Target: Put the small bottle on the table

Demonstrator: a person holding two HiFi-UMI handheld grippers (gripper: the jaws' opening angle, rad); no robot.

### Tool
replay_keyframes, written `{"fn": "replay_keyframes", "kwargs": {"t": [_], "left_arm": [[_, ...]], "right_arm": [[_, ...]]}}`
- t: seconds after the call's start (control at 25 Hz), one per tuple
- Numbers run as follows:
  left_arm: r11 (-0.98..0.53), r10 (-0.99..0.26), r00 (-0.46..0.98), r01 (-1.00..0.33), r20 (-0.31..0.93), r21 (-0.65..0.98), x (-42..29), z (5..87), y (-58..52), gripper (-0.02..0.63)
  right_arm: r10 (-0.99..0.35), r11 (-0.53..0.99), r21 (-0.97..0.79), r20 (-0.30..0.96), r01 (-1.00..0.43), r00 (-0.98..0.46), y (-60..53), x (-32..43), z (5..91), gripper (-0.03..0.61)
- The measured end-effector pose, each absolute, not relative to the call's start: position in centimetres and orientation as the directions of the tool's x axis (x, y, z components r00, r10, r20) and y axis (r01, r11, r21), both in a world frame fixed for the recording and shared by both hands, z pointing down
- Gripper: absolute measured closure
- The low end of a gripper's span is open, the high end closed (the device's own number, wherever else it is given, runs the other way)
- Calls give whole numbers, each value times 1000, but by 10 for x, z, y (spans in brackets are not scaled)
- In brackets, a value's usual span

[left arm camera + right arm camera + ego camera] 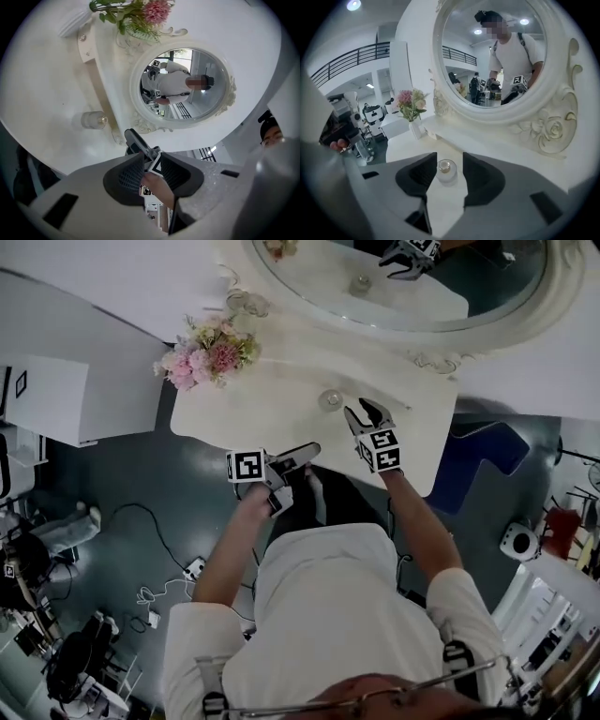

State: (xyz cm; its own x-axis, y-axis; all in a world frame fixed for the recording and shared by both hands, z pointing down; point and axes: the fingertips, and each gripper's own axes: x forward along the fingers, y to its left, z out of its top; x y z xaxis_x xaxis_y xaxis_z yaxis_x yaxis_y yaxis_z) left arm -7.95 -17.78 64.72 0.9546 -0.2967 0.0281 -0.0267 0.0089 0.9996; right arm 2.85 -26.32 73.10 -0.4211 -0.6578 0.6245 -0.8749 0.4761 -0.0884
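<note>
A small clear glass bottle point(330, 399) with a gold top stands upright on the white vanity table point(272, 404), near its front edge. My right gripper point(364, 410) sits just right of it, open. In the right gripper view the bottle point(446, 170) stands between the tips of the right gripper point(449, 157), with a gap on each side and neither pad touching it. My left gripper point(306, 455) hovers off the table's front edge, pointing right; its jaws are narrowly apart with nothing between them. The left gripper view shows the bottle point(93, 120) far to the left of the left gripper point(151, 157).
A large oval mirror point(403, 287) in an ornate white frame rises at the back of the table. A vase of pink flowers point(206, 352) stands at the table's left end. A white cabinet point(75, 399) is to the left, a blue object point(478, 465) to the right, and cables point(150, 596) lie on the floor.
</note>
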Motion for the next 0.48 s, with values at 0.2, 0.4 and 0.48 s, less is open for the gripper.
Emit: {"fn": "replay_keyframes", "kwargs": {"t": [0.2, 0.4, 0.48], "left_arm": [[-138, -275, 958, -121, 79, 983, -87, 621, -181, 544], [-425, -215, 950, -299, 226, 855, -80, 609, -186, 561], [-501, -212, 939, -343, 271, 794, -75, 603, -185, 569]], "right_arm": [[-713, 399, -113, 586, -910, -385, -245, 43, 685, 459], [-772, 343, -122, 528, -931, -353, -234, 62, 640, 526], [-783, 339, -126, 511, -932, -354, -226, 68, 624, 537]]}}
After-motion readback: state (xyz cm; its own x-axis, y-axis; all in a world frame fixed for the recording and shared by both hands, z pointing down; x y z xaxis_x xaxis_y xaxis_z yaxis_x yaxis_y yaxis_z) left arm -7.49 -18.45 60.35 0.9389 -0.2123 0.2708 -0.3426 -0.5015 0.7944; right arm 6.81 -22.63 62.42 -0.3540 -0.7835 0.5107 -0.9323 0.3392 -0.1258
